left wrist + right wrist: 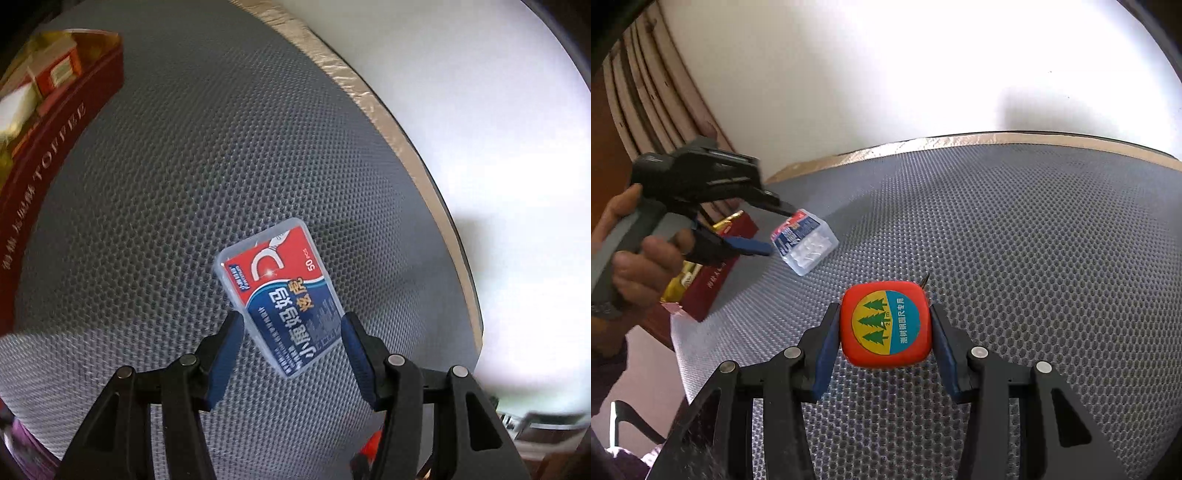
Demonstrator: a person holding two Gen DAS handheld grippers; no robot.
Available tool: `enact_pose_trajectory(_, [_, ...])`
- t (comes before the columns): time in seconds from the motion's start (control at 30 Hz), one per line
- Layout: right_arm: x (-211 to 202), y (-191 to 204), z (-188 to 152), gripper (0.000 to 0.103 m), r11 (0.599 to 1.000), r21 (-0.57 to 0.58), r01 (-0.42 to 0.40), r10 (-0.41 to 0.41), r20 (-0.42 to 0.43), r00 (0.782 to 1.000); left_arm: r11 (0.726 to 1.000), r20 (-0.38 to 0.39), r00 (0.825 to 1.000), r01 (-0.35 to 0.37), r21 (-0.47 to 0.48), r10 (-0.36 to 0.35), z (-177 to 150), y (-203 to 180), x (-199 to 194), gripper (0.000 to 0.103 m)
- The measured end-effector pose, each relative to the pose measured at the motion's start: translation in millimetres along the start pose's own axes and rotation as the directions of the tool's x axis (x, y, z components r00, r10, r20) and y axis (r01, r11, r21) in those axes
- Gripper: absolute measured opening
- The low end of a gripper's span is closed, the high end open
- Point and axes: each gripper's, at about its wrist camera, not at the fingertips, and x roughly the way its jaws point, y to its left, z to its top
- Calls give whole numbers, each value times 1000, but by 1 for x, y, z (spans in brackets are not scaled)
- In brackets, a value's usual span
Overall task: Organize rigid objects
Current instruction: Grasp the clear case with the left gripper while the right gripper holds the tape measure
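Grey honeycomb matting (pixel 1015 229) covers the table, with a white wall beyond its far edge. At the near middle of the right wrist view, the right gripper (pixel 884 325) pinches an orange tape measure (pixel 885 325), one blue pad pressed on each side. Further left, the left gripper (pixel 291 328) has its pads spread at either side of a clear plastic floss-pick box (pixel 282 299), which sits tilted between them; contact is unclear. A red toffee tin (pixel 44 155) stands at the far left.
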Motion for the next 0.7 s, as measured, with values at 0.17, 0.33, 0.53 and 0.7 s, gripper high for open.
enact_pose_trajectory(0.17, [-10,-5,0,45,999,28,-46,45,13,999,997,25,999,-37,-66,38,3,-15,18,56])
enact_pose_trajectory(0.33, [-24,-15,-1,45,995,55,-86,84,31,996,986,39,992,-111,-125,117,11,-26,40,78])
enact_pose_trajectory(0.53, [-36,-22,1,45,992,62,-113,110,42,993,963,54,964,-265,53,262,6,-62,64,88])
enact_pose_trajectory(0.7, [-39,-24,3,45,992,63,-113,111,36,993,968,85,967,-244,58,239,-6,-58,57,82])
